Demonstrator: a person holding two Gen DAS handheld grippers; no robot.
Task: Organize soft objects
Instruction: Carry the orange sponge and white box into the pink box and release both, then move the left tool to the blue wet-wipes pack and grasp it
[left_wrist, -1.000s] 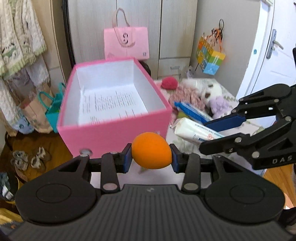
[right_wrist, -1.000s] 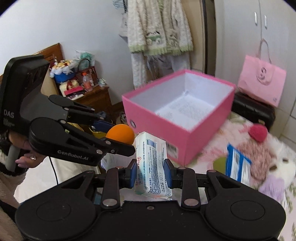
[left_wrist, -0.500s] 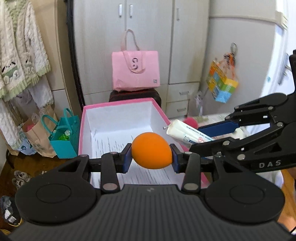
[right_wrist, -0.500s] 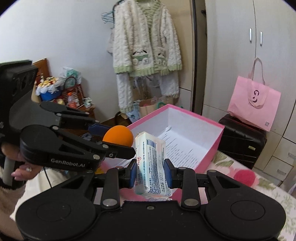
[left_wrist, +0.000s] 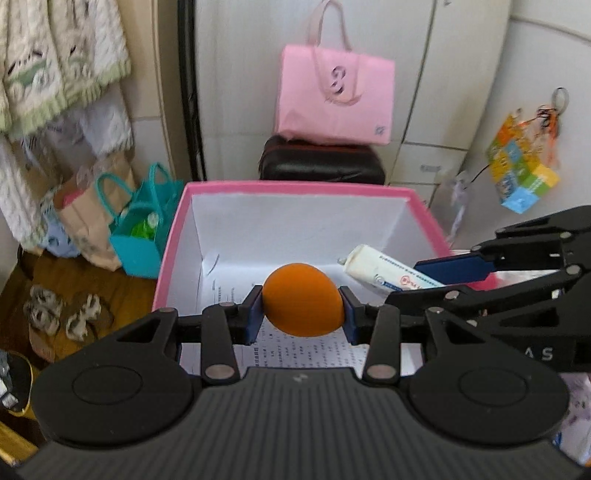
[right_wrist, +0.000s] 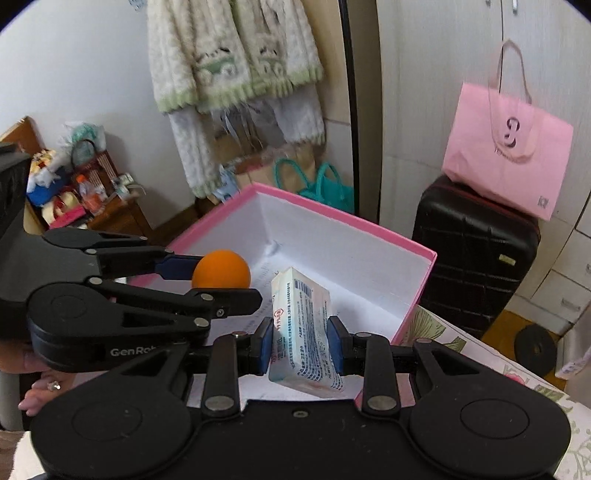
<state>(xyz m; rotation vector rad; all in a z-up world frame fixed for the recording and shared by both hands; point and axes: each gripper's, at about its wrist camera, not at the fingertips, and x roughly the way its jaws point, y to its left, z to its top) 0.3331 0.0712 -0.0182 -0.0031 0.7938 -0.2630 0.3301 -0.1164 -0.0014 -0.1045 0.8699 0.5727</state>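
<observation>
We count two grippers, each carrying one item, both held above one pink box (left_wrist: 173, 254). The left gripper (left_wrist: 302, 308) is closed on one orange foam egg (left_wrist: 301, 299), its blue pads (left_wrist: 255, 314) pressing both sides. The right gripper (right_wrist: 300, 343) is clamped on one white tissue pack (right_wrist: 304, 328) with blue print, tilted, pads (right_wrist: 334, 349) against its long faces. From the right wrist we see the egg (right_wrist: 221, 268) over the box's near left wall (right_wrist: 221, 218). The box interior is white, with one printed sheet (left_wrist: 295, 350) on the floor. Behind stand one pink tote bag (right_wrist: 508, 166), one black suitcase (right_wrist: 474, 254) and one teal bag (left_wrist: 138, 236).
</observation>
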